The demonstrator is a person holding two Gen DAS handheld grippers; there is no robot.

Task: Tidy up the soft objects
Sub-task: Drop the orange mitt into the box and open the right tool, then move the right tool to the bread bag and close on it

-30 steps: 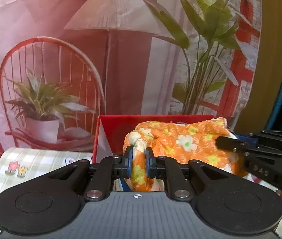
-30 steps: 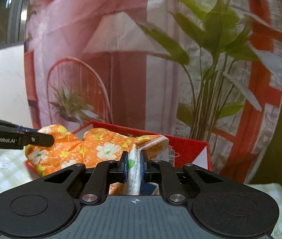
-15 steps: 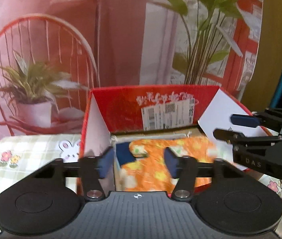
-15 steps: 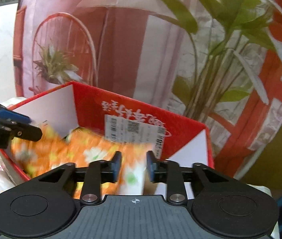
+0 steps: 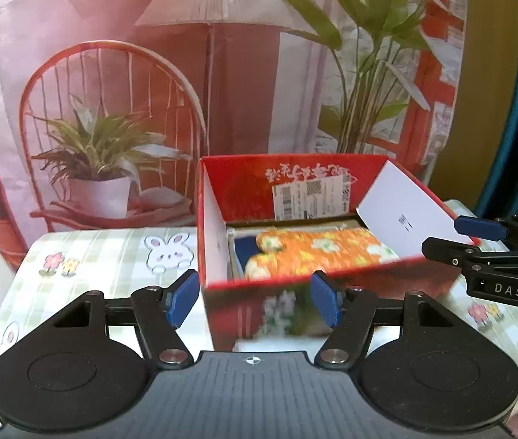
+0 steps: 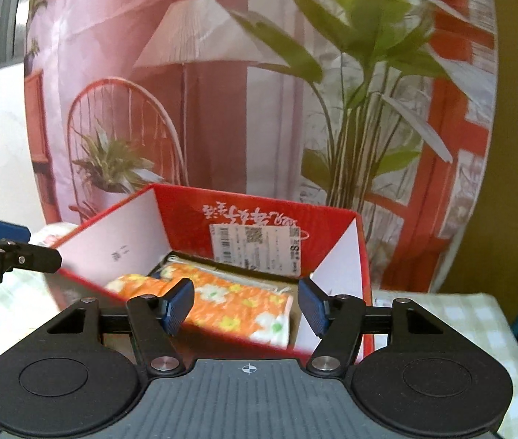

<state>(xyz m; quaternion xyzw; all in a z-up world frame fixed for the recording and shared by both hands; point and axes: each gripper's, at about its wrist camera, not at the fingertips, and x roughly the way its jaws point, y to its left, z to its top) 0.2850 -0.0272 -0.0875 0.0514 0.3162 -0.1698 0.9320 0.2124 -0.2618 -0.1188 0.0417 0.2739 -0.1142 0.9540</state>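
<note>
Light is bright and even, warm in tone, with soft shadows only. Both views bend strongly at the edges, with dark corners. The box [image 5: 295, 307] front wall is blurred; the cloth [image 6: 229, 303] looks slightly smeared.

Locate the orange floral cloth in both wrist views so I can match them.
Left wrist: orange floral cloth lies inside the red box, centre frame, above the open left gripper.
Right wrist: cloth in the box, lower centre, between the open right gripper fingers.
Shared landmark: white shipping label on the box's back wall.
</note>
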